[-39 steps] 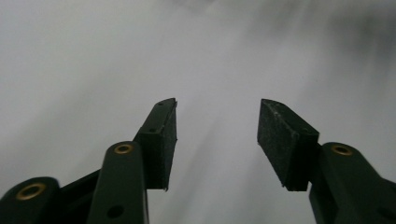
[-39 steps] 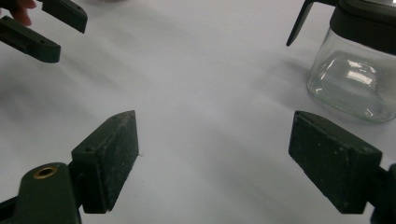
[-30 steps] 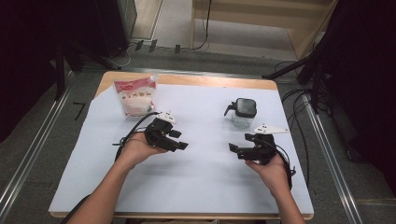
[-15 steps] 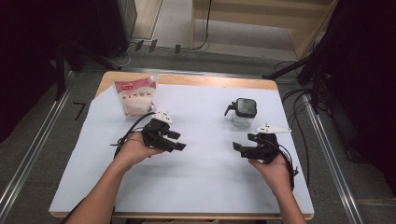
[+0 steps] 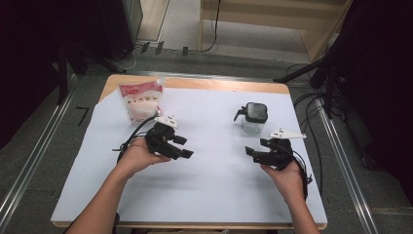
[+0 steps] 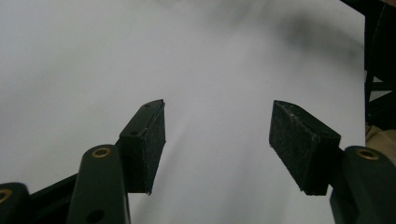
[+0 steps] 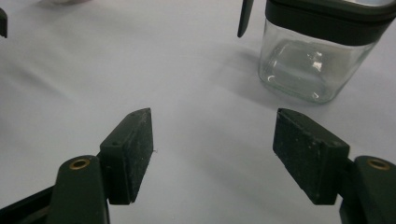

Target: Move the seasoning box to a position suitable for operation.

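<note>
While both tongs rest low over the counter (image 5: 204, 195), nothing sits between their jaws.
Left tongs (image 5: 184, 147) just widening; right tongs (image 5: 251, 154) apart, just narrowing, near glass jar (image 5: 254, 118); white pouch (image 5: 142, 101) beyond left tongs.

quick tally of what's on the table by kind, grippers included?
Pouch: 1
Glass jar with black lid: 1
Grippers: 2, left gripper and right gripper, both open, nothing between the jaws
White sheet covering the table: 1
Total: 5
</note>
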